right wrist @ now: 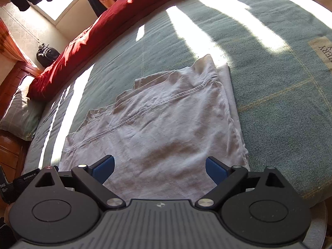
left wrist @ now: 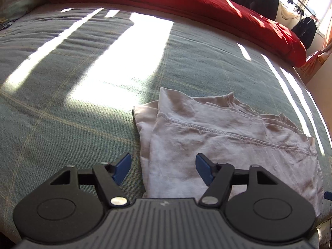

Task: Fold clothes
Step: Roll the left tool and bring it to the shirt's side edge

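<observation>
Folded white garment (left wrist: 217, 145) on a green bed (left wrist: 62, 103).
Left gripper (left wrist: 164, 171) and right gripper (right wrist: 159, 171), both spread and empty, hover at the garment's 6 o'clock edge.

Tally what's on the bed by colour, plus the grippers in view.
White garment, partly folded: 1
Red duvet along the far edge: 1
Green bed cover: 1
Greenish pillow at the end of the bed: 1
Grippers, both open and holding nothing: 2 (left gripper, right gripper)
Total: 6
</observation>
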Motion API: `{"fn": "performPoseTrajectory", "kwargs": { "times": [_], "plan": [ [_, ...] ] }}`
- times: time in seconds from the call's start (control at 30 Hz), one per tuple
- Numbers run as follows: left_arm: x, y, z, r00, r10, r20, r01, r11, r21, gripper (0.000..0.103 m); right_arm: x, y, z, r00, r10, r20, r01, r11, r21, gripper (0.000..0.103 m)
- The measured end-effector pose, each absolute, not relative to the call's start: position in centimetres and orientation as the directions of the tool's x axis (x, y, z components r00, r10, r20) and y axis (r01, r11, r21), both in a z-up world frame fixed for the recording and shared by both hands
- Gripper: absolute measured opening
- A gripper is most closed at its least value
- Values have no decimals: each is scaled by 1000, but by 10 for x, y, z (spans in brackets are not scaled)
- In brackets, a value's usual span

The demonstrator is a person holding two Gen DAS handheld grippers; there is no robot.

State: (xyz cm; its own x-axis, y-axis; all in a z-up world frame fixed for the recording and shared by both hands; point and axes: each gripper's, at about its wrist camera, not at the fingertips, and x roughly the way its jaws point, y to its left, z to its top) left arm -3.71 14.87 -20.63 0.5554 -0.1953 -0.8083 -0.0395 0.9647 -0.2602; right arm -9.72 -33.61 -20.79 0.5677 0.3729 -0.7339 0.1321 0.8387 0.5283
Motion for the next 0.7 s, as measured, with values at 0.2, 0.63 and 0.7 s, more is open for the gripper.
{"fn": "performPoseTrajectory", "kwargs": {
  "times": [0.2,0.63,0.7],
  "plan": [
    [-30,176,-223,522,-279,-806,-60,930,-361,53,-94,-329,-203,561,366,-743,123,850,512,97],
    [19,202,-257,503,-528,-684,-74,763,-642,53,-83,-317,-197,539,333,-774,122,878,462,97],
    [29,199,-260,495,-539,-682,-68,758,-649,53,-81,-315,-196,537,329,-777,122,881,457,97]
  ]
}}
